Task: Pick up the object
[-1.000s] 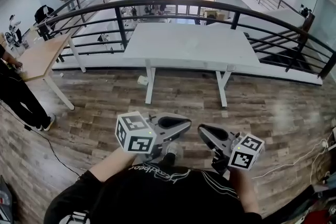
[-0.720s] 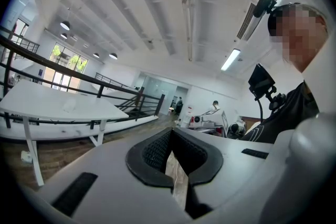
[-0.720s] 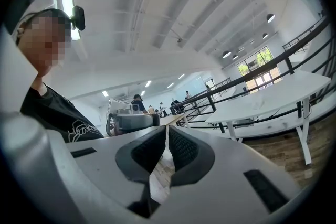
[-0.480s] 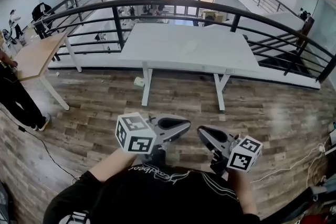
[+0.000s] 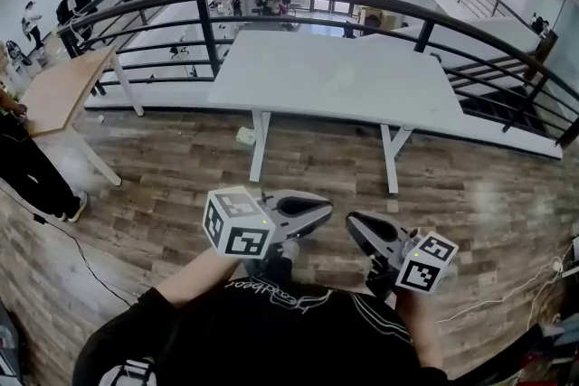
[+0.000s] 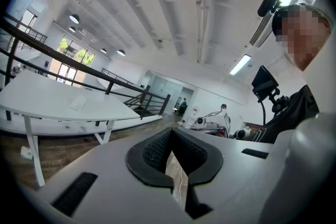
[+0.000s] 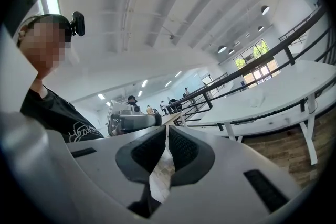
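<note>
- Since nothing is within reach yet, the left hand-held gripper [image 5: 318,214] and right hand-held gripper [image 5: 355,225] are carried near the chest, tips facing, both with jaws together on nothing.
- Which object is meant I cannot tell: the white desk [image 5: 335,77] ahead looks bare; a small white item [image 5: 245,136] lies on the floor [image 5: 163,194] by its leg.
- Against a second ago, the desk looms slightly larger; both hand-held grippers keep their pose.

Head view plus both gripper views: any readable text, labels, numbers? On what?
Shirt print: white script, too small and warped to read in any view.
Left cube, right cube: black-and-white square markers only, no letters or numbers.
Table, railing, floor: no readable text or signs.
</note>
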### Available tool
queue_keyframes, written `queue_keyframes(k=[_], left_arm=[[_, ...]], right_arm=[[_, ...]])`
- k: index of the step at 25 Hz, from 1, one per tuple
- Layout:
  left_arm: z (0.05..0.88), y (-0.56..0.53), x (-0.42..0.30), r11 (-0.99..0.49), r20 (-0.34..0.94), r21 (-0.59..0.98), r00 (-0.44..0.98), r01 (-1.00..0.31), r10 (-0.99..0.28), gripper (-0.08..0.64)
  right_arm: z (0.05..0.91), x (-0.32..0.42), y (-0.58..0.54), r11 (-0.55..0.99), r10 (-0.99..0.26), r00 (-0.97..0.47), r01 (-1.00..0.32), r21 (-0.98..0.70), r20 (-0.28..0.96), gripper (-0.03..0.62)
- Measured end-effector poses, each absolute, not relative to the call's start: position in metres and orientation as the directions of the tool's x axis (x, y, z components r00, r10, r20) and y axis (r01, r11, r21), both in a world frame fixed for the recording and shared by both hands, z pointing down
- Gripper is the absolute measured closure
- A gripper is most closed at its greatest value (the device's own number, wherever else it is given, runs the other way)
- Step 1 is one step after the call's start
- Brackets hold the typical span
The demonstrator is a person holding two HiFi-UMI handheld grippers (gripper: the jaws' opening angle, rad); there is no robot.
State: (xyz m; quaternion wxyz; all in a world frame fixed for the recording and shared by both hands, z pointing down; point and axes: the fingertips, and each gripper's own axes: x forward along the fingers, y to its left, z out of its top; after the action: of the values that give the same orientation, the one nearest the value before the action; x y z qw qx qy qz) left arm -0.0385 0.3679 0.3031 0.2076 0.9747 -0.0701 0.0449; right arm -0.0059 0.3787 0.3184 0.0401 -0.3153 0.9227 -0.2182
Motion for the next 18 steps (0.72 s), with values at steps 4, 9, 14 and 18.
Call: queue_keyframes(k=[4,9,14,18], left_arm=[[0.301,0.308,-0.042,-0.901,0.124,0.408,0.987,-0.145,-0.102,0.553],[0.300,0.218,-0.043,-0.898,0.133,0.418,0.987,-0.136,-0.088,0.553],[0.301,0.124,-0.042,-0.896,0.139,0.426,0.988,-0.126,-0.073,0.552],[0.307,0.048,-0.033,-0.891,0.151,0.438,0.987,-0.124,-0.063,0.553]], right_arm=[[0.316,-0.011,0.319,0.697,-0.602,-0.796,-0.564,-0.443,0.065,0.568],[0.311,-0.012,0.230,0.684,-0.611,-0.789,-0.568,-0.459,0.066,0.569],[0.314,-0.013,0.140,0.668,-0.622,-0.779,-0.581,-0.466,0.081,0.569],[0.318,-0.003,0.065,0.650,-0.632,-0.770,-0.586,-0.483,0.083,0.569]])
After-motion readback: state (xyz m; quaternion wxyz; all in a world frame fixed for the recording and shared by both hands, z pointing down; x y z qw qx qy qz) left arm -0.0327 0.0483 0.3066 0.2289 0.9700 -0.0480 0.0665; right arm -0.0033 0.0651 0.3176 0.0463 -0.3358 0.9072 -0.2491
